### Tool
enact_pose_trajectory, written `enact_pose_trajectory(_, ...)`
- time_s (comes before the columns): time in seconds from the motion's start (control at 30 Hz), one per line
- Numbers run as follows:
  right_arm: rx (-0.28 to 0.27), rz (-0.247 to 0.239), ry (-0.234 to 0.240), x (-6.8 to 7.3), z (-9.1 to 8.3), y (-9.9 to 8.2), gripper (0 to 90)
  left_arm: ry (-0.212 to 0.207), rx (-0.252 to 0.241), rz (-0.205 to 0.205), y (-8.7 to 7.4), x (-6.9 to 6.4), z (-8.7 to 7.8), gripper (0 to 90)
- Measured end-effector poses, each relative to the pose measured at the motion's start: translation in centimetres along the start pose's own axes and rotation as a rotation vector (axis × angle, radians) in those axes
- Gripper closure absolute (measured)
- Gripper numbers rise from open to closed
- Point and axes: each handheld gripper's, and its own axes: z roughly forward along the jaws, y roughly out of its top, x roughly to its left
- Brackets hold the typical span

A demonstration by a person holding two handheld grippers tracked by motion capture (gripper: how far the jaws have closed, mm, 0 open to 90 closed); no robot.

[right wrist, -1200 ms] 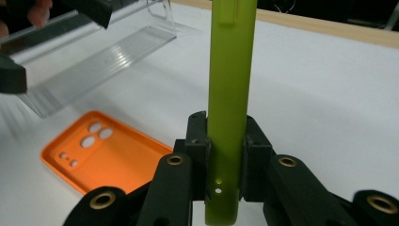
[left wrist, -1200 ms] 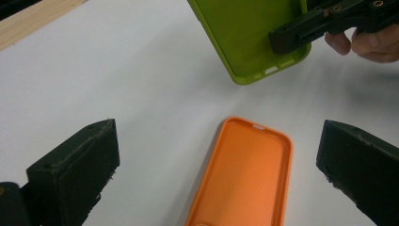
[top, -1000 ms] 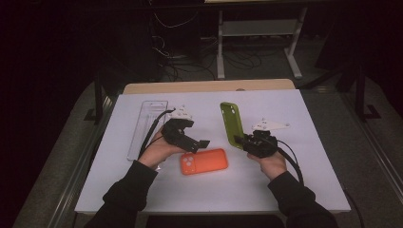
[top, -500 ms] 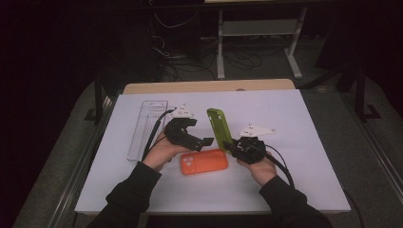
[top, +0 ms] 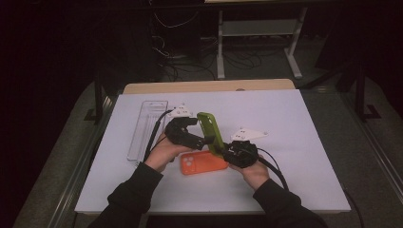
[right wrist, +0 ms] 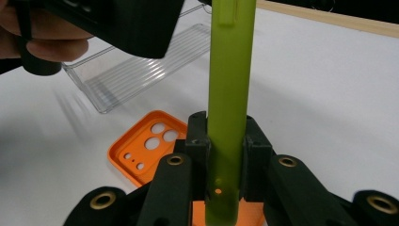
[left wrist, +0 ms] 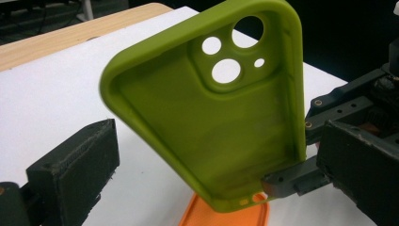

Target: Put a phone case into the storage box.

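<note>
The counter (top: 294, 123), white-topped, fills the middle of the frame. Left tool (top: 205, 140) sits at centre, jaws apart, pointing right toward the green case (top: 212, 132). Right tool (top: 227, 153), just right of centre, clamps the lower end of the green case, which stands upright and tilted to the upper left. The orange case (top: 202, 163) lies flat on the counter below both tools, camera holes to the left. A clear tray (top: 146, 127) lies left of centre, apart from the rest.
</note>
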Motion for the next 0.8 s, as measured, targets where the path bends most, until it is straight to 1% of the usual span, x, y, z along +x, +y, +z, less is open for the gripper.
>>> enact_pose_trajectory(0.07, -0.005, 0.007, 0.007, 0.2, 0.0, 0.0, 75.6, -0.008, -0.004, 0.003, 0.0, 0.0, 0.1, 0.0)
enact_pose_trajectory(0.17, -0.008, -0.003, 0.015, 0.4, 0.1, 0.1, 75.6, -0.015, -0.014, -0.008, 0.0, 0.1, 0.1, 0.0)
enact_pose_trajectory(0.27, -0.004, -0.002, 0.022, 0.7, 0.3, 0.0, 75.6, -0.014, -0.019, -0.019, 0.0, 0.0, 0.1, 0.0)
enact_pose_trajectory(0.3, -0.003, -0.003, 0.024, 0.7, 0.3, 0.0, 75.6, -0.013, -0.021, -0.001, 0.0, 0.2, 0.1, 0.0)
enact_pose_trajectory(0.4, -0.005, -0.005, 0.032, 1.0, 0.4, 0.0, 75.6, -0.014, -0.024, -0.009, 0.0, 0.2, 0.1, 0.0)
enact_pose_trajectory(0.47, -0.009, -0.009, 0.033, 1.0, 0.4, 0.0, 75.6, -0.014, -0.029, 0.0, 0.0, 0.4, 0.1, 0.0)
enact_pose_trajectory(0.53, -0.007, -0.007, 0.037, 1.1, 0.4, 0.0, 75.6, -0.017, -0.032, 0.001, 0.0, 0.3, 0.1, 0.0)
enact_pose_trajectory(0.67, 0.0, -0.005, 0.043, 1.3, 0.5, -0.1, 75.6, -0.017, -0.042, -0.012, -0.1, 0.3, 0.2, 0.0)
enact_pose_trajectory(0.8, 0.008, -0.025, 0.038, 1.5, 0.8, -0.2, 75.7, -0.012, -0.045, -0.031, -0.2, 0.3, 0.3, 0.0)
